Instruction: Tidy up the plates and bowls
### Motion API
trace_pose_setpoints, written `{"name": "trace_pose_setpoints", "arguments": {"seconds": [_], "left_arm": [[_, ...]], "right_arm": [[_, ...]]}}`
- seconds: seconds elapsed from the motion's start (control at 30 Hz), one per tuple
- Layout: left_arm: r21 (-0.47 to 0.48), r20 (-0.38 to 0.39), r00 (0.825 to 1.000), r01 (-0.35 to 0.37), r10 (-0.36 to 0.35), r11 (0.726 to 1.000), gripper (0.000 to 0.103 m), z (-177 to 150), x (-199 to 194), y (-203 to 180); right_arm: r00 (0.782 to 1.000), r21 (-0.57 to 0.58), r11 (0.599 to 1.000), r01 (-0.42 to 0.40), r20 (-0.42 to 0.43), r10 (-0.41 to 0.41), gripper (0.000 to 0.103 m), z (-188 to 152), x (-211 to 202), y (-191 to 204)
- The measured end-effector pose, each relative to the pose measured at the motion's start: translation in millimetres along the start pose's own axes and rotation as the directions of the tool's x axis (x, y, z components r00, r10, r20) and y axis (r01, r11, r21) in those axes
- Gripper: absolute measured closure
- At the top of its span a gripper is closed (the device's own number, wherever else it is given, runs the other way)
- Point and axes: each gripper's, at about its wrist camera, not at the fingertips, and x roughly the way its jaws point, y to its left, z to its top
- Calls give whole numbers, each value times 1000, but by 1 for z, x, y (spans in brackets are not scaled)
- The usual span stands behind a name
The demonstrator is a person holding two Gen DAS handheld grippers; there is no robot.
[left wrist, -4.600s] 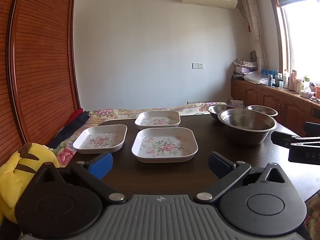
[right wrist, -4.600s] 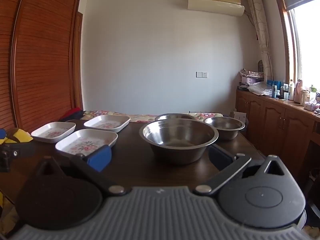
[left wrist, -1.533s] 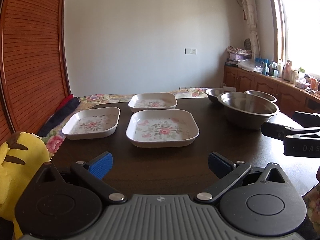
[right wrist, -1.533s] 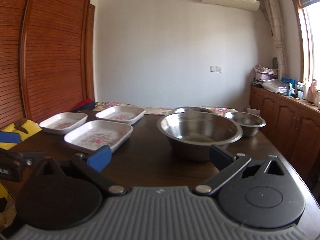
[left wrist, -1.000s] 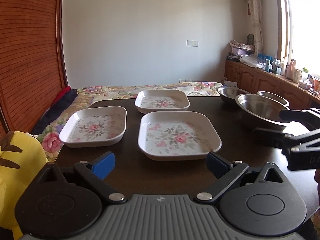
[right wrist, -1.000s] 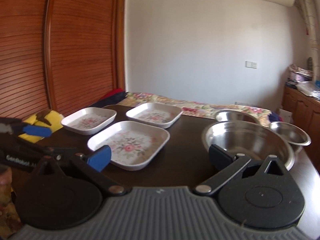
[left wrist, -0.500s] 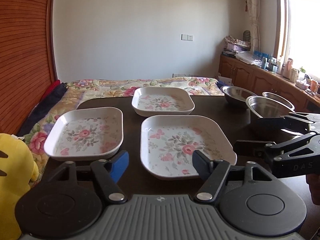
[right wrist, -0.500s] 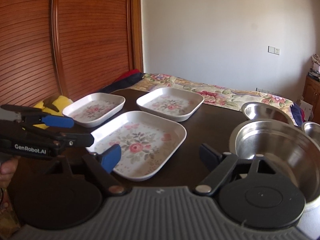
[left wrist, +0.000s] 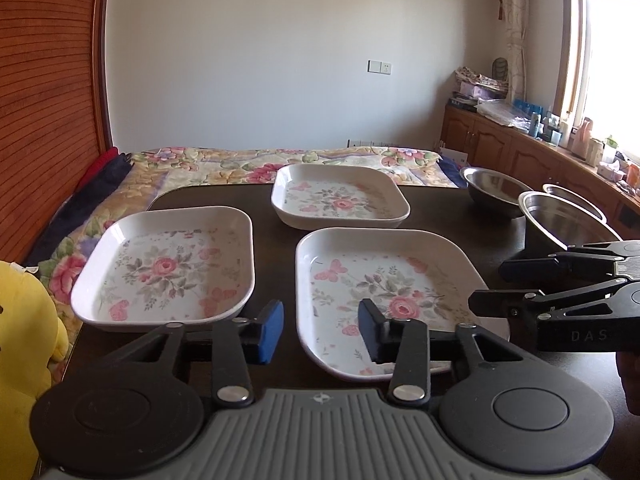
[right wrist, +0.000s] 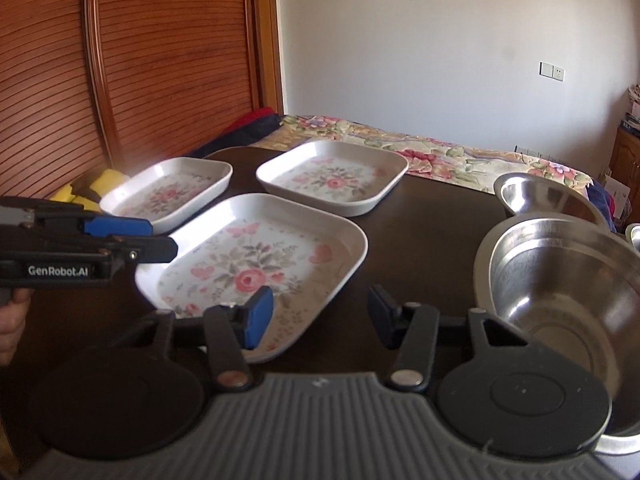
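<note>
Plates (left wrist: 384,280) lie unstacked on the table (left wrist: 272,216) beside nested bowls (right wrist: 560,280), and both the left gripper (left wrist: 320,332) and right gripper (right wrist: 316,316) have been brought in over the nearest plate, fingers narrowed yet empty, suggesting a pickup is being prepared

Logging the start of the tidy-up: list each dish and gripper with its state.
Near floral plate: flat on table, empty, unstacked.
Left floral plate: flat, empty, apart.
Far floral plate: flat, empty, apart.
Large steel bowl: upright, empty.
Left gripper: open, holding nothing.
Right gripper: open, holding nothing.
</note>
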Motion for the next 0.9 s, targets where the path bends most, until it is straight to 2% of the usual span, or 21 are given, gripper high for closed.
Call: {"name": "trace_pose_setpoints", "arguments": {"seconds": [0.13,0.23,0.53,0.67,0.77,0.9], "left_arm": [[1,-17,1000,8,-8,1000,64,2,7,1],[0,-26,1000,10,-10,1000,67,2,12,2],[-1,-50,999,6,-6,1000,72,2,23,4],[0,-60,998,10,-10,1000,75,2,27,4],[-7,-68,998,5,-5,1000,76,2,29,4],[-2,-64,998,-8,8,1000,84,2,29,4]], "right_arm": [[1000,4,1000,-4,-9,4,52,2,4,-1],[1000,-2,1000,-8,-16,8,58,2,8,0],[1000,1,1000,-6,-31,6,61,1,16,3],[999,14,1000,-13,-45,14,72,1,21,1],[999,19,1000,-12,-41,13,73,0,21,0],[999,34,999,-21,-38,22,74,-1,21,-1]]}}
